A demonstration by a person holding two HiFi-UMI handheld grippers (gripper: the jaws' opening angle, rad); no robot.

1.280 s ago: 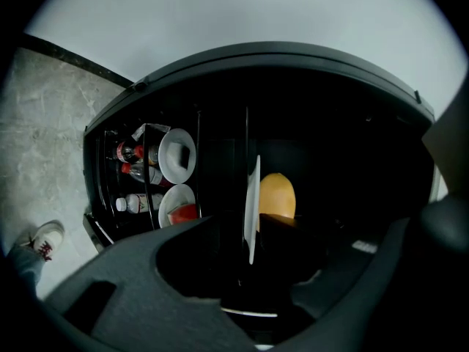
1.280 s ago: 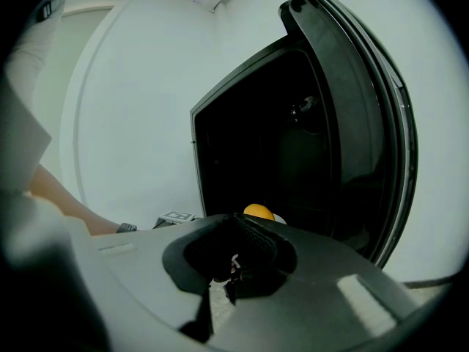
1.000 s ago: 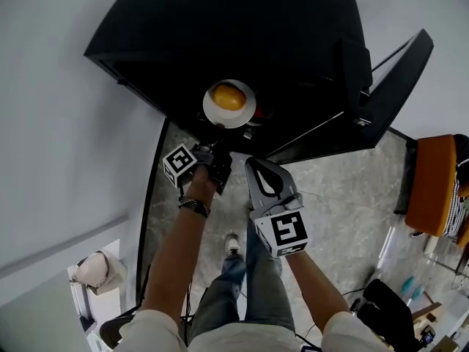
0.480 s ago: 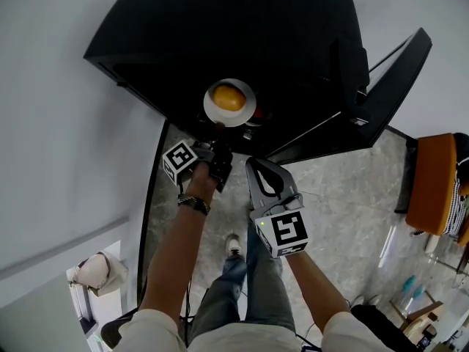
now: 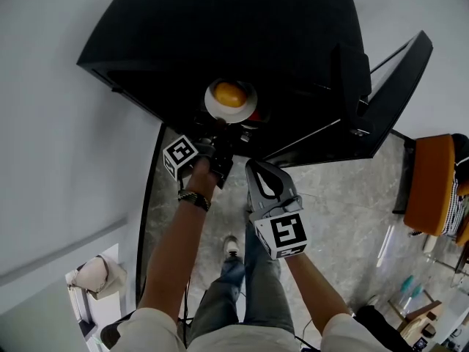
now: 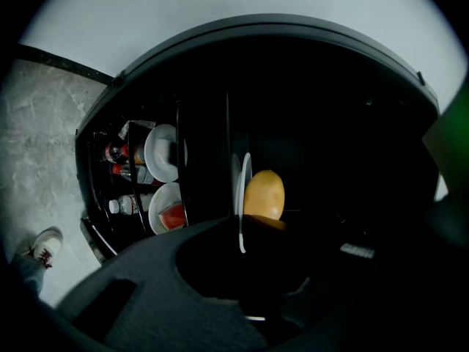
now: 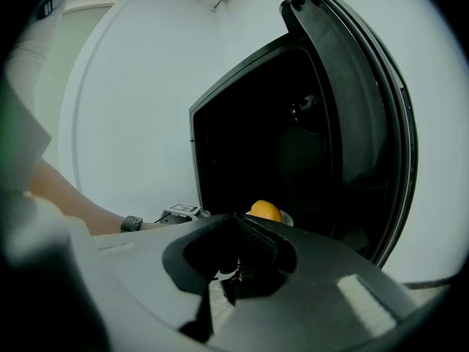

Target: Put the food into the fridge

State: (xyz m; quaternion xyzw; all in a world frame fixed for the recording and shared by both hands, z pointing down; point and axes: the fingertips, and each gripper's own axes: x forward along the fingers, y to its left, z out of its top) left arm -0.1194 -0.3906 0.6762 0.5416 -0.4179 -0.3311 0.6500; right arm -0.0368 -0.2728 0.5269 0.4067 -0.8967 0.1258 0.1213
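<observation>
With the left gripper's [image 5: 220,130] jaws just clamped on the plate [image 5: 212,105] rim and the right gripper's [image 5: 255,169] together and empty, keep the plate level ahead of the jaws into the fridge [image 5: 256,35].

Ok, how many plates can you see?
3. One plate up front carries the orange fruit; two sit in the fridge beside the bottles, one seemingly bare, one with a red slice. The dark interior may hide more.

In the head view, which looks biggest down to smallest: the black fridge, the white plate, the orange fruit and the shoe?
1. black fridge
2. white plate
3. orange fruit and shoe: they look about alike. The shoe is much farther from the camera, so I won't rank these two.
</observation>
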